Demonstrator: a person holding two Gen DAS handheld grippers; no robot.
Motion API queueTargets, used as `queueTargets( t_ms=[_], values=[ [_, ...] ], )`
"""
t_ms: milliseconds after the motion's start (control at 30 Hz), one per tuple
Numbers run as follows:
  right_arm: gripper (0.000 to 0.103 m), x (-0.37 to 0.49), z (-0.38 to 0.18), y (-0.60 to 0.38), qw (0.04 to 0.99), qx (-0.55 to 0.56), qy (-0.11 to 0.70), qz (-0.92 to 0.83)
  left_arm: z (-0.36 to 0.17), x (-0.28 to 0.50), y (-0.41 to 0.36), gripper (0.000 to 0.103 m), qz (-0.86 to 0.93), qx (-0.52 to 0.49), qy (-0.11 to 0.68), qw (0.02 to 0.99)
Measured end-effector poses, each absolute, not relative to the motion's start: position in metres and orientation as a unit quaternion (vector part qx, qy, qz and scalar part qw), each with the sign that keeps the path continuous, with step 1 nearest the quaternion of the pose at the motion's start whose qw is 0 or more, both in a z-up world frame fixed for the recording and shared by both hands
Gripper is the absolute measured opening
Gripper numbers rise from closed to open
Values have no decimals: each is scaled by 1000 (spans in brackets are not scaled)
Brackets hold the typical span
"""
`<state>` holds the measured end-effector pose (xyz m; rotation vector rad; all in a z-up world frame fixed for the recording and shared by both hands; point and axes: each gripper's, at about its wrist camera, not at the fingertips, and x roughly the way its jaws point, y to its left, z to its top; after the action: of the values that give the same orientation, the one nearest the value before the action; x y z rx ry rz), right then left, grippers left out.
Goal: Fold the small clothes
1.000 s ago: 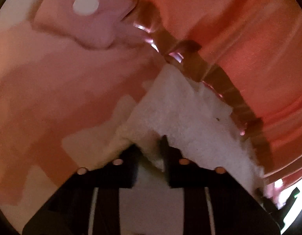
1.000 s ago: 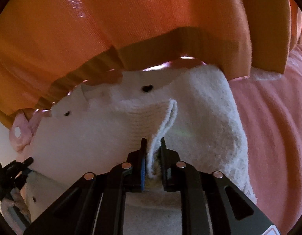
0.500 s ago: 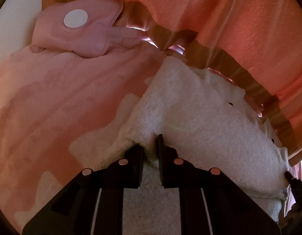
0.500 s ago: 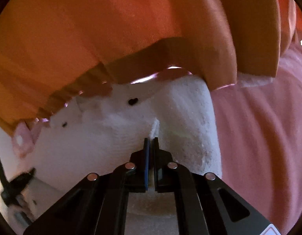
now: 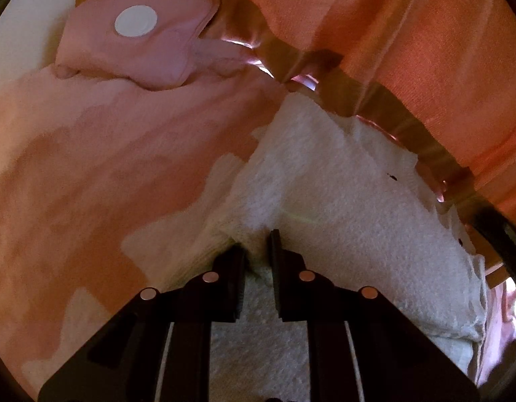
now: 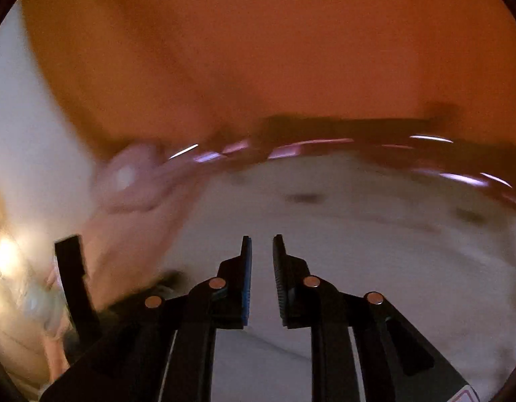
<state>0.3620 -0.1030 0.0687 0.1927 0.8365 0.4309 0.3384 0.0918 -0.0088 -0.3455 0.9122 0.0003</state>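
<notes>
left gripper (image 5: 258, 251) pinching white fleece garment (image 5: 341, 207) | right gripper (image 6: 261, 251) opening, nothing between fingers | pink garment (image 5: 140, 53) lies beyond | orange curtain (image 5: 408, 33) behind

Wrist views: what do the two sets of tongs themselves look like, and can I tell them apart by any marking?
Both are matte black plastic tongs with angular, stepped arms, and four round copper-coloured rivets each. The left tongs have plain black finger pads. The right tongs carry a blue ribbed pad on the inner face of one finger, and a white label corner with red print shows on the body. No cables or sleeves are visible.
</notes>
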Motion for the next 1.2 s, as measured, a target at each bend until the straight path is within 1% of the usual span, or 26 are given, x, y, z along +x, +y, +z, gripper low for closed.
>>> queueTargets(
  t_ms=[100, 200, 233, 333, 367, 500, 567, 600, 667, 700, 800, 867, 900, 933, 967, 1033, 1067, 1100, 1200],
  values=[
    [14, 403, 44, -56, 866, 72, 438, 230, -4, 341, 94, 14, -6, -169, 440, 882],
    [11, 427, 19, -62, 863, 47, 463, 194, -3, 341, 95, 14, -9, -167, 441, 882],
    [1, 426, 12, -84, 865, 58, 462, 186, -3, 341, 95, 14, -10, -167, 441, 882],
    [0, 407, 2, -160, 868, 124, 452, 161, -2, 342, 96, 14, -11, -172, 443, 880],
    [0, 390, -2, -206, 871, 154, 446, 138, -2, 341, 97, 14, -11, -176, 444, 879],
    [0, 329, -8, -324, 878, 208, 429, 34, -2, 341, 95, 14, -7, -175, 444, 879],
    [0, 300, -1, -359, 881, 201, 425, -41, -3, 341, 94, 14, -5, -174, 443, 879],
    [0, 289, 4, -366, 883, 197, 422, -54, -2, 340, 94, 14, -3, -172, 443, 880],
    [10, 278, 14, -360, 889, 185, 416, -42, -1, 340, 91, 14, -2, -163, 443, 881],
    [13, 276, 17, -348, 892, 180, 413, -26, -1, 340, 91, 14, -1, -159, 443, 882],
    [13, 281, 18, -306, 897, 156, 412, 31, -1, 339, 90, 14, 0, -148, 442, 884],
    [13, 295, 4, -293, 897, 115, 427, 23, -2, 338, 89, 14, 1, -142, 441, 886],
    [7, 301, -5, -302, 895, 112, 431, 3, -1, 338, 87, 14, 2, -135, 440, 888],
    [2, 302, -11, -319, 895, 143, 423, 2, -1, 337, 86, 14, 2, -131, 440, 889],
    [0, 299, -14, -337, 889, 181, 420, -9, -1, 337, 86, 14, 1, -128, 439, 889],
    [0, 279, -12, -371, 883, 223, 410, -45, -1, 337, 86, 14, 0, -129, 440, 889],
    [0, 272, -3, -380, 885, 222, 401, -82, -1, 338, 87, 14, 0, -129, 441, 888],
    [16, 266, 2, -382, 888, 218, 396, -88, -1, 338, 86, 14, 1, -127, 441, 889],
    [16, 262, 8, -362, 892, 215, 396, -31, 0, 336, 84, 15, 5, -119, 439, 891]
  ],
)
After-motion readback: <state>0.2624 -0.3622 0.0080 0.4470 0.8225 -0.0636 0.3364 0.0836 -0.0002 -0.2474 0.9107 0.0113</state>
